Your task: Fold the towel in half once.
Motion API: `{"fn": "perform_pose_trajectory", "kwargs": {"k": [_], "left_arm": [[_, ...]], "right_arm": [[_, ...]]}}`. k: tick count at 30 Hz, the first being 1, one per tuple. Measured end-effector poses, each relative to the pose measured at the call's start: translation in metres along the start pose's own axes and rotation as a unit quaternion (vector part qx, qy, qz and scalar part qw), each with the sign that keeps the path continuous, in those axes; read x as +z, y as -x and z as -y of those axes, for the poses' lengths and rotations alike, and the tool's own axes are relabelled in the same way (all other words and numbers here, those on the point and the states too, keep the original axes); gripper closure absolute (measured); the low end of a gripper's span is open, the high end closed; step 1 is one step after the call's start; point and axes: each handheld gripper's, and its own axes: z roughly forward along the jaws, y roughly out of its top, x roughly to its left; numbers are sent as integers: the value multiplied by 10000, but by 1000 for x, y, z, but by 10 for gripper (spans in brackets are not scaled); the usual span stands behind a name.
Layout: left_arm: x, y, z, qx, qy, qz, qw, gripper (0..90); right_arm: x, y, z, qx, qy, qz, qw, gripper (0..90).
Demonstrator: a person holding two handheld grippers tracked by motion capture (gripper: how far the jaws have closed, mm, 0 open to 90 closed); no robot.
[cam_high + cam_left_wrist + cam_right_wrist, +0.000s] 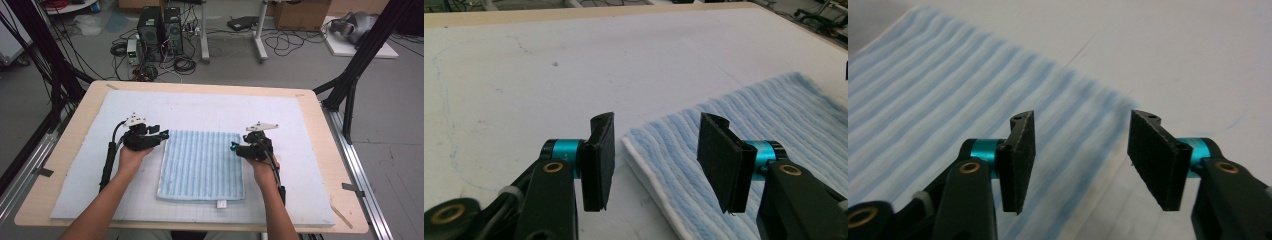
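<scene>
folded light-blue striped terry towel lies flat at centre of the white foam-covered surface. left tongs released, jaws apart over the towel's left edge; right tongs released at its right edge, nothing gripped.

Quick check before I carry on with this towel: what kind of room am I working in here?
Most likely a lab or workshop set up for recording. Two computer towers stand on the concrete floor amid loose cables, and black frame struts flank the padded table.
</scene>
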Motion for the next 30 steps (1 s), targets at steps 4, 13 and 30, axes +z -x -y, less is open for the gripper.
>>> {"fn": "perform_pose_trajectory", "kwargs": {"k": [4, 13, 30], "left_arm": [[-8, 4, 3, -29, 93, 131, 9999, 451], [-19, 5, 9, -101, 62, 335, 9994, 293], [-45, 7, 1, 39, 483, 552, 9973, 196]], "right_arm": [[1, -18, 19, -300, -284, -69, 9991, 455], [-12, -16, 34, -316, -281, 72, 9991, 397], [-62, 20, 39, -68, 423, 551, 9976, 114]]}}
